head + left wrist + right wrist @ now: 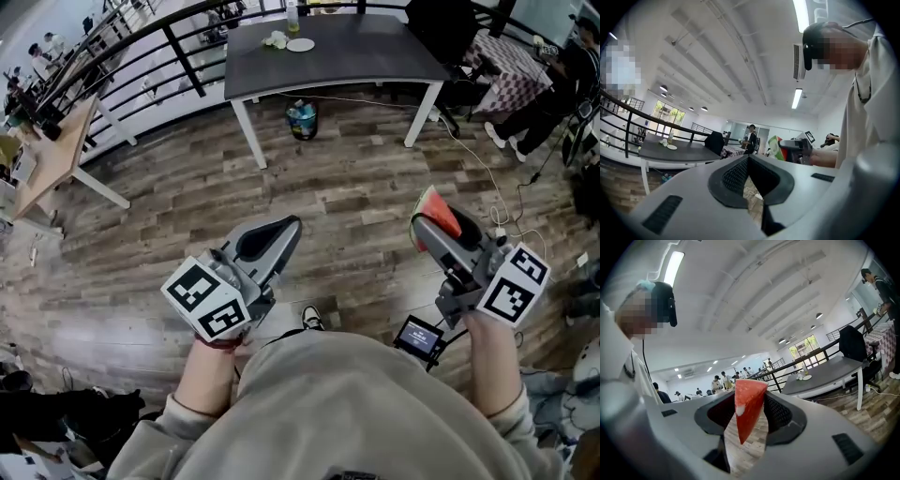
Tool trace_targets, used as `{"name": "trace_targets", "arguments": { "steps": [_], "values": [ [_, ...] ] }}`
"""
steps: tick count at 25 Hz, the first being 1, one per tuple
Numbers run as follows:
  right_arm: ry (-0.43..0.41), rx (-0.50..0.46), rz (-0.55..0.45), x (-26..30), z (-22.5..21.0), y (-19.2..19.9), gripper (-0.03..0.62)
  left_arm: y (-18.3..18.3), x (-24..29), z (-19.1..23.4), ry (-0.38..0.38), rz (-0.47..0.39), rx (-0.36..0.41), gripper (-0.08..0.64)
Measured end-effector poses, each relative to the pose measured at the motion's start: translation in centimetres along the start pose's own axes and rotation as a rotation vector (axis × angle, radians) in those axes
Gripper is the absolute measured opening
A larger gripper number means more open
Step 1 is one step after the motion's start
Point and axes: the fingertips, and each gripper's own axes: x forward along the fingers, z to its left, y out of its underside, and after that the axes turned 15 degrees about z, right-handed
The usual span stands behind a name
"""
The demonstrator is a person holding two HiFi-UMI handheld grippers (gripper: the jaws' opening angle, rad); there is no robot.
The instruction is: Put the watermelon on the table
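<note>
Two tools are out over the wood floor. The left tool has its jaws pressed together on nothing. The right tool pinches one red watermelon wedge, well apart from the single dark tabletop, which bears one white plate.

There is one red wedge of watermelon with a green rind, and there are two grey plastic claws with black-and-white marker cubes: one left claw and one right claw. There are two desks: one dark grey desk with white legs and one pale wooden desk. The dark desk carries one white round plate and one pale upright bottle, and one blue bag sits beneath it.
</note>
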Motion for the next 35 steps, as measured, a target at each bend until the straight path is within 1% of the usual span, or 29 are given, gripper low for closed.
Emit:
{"name": "trace_targets", "arguments": {
  "steps": [6,9,13,17,21,27,32,35],
  "values": [
    [-0.024,0.007,0.006,5.9,-1.8,-2.2,0.199,-0.9,-0.2,5.8,-0.01,0.013,0.006,0.006],
    [-0.031,0.005,0.009,8.2,-2.7,-3.2,0.199,-0.5,-0.2,7.8,-0.012,0.017,-0.003,0.006],
    [-0.041,0.005,0.012,10.8,-3.5,-4.5,0.199,0.3,-0.1,10.3,-0.02,0.029,-0.037,0.006],
    [-0.048,0.006,0.043,13.2,-4.3,-5.6,0.199,0.3,0.2,12.4,-0.021,0.022,-0.07,0.006],
    [-0.074,0.009,0.054,15.6,-5.4,-7.1,0.199,0.3,0.6,14.8,-0.037,0.031,-0.098,0.006],
    [-0.117,0.009,0.046,18.2,-10.9,-11.0,0.199,-2.8,5.0,19.5,-0.072,0.03,-0.102,0.006],
    [-0.134,0.016,0.028,19.4,-15.8,-14.6,0.199,-6.4,9.7,22.1,-0.07,0.035,-0.046,0.006],
    [-0.151,0.026,0.038,19.9,-18.5,-16.1,0.199,-7.5,12.3,23.3,-0.068,0.05,-0.031,0.006]
  ]
}}
